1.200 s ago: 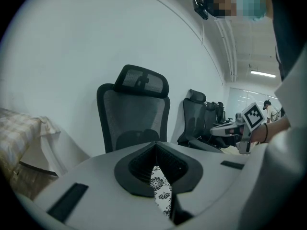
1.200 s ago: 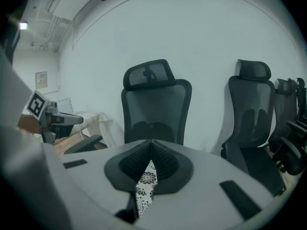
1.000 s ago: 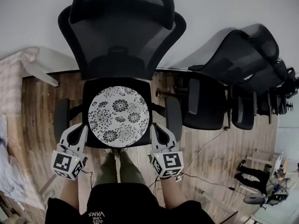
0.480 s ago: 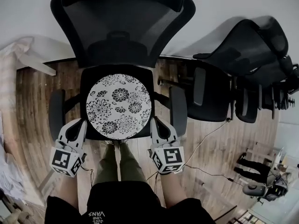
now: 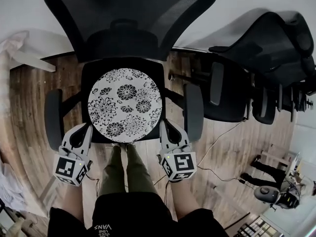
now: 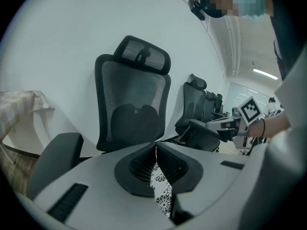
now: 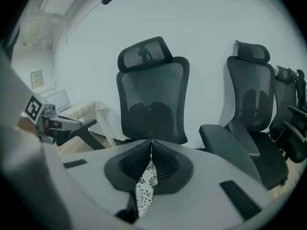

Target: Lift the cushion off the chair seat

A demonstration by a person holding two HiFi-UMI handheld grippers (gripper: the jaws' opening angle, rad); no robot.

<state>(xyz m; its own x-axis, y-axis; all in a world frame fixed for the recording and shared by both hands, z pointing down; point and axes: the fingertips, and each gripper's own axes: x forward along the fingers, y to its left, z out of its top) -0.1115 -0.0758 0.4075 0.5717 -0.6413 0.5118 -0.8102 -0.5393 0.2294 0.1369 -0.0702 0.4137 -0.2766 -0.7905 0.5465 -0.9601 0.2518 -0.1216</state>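
Brown wood floor (image 5: 29,98) fills the left side, with a pale cloth thing (image 5: 15,43) at the far left edge. Next comes the left armrest (image 5: 53,120) of the big black chair.

Just beside it, at the front left corner of the seat, is the left gripper (image 5: 88,128). Its claw is closed, tips together, with nothing pinched in it. Its own view shows a bit of the flower print through the small gap under the tips. The tips point at the cushion's near edge, and I cannot tell if they touch it.

In the middle, the round cushion (image 5: 125,104) lies flat on the chair seat (image 5: 90,72). It is white with black flowers and covers most of the seat. Behind it stands the mesh chair back (image 5: 128,19). Below it, the person's legs (image 5: 123,172) show between the two grippers.

At the front right corner of the seat is the right gripper (image 5: 163,125). Its claw is closed too, tips together and holding nothing. Flower print shows under its tips in its own view as well.

After it comes the right armrest (image 5: 194,112). Further right, more black chairs (image 5: 256,58) stand along the white wall, and a thin cable (image 5: 217,142) runs over the floor.
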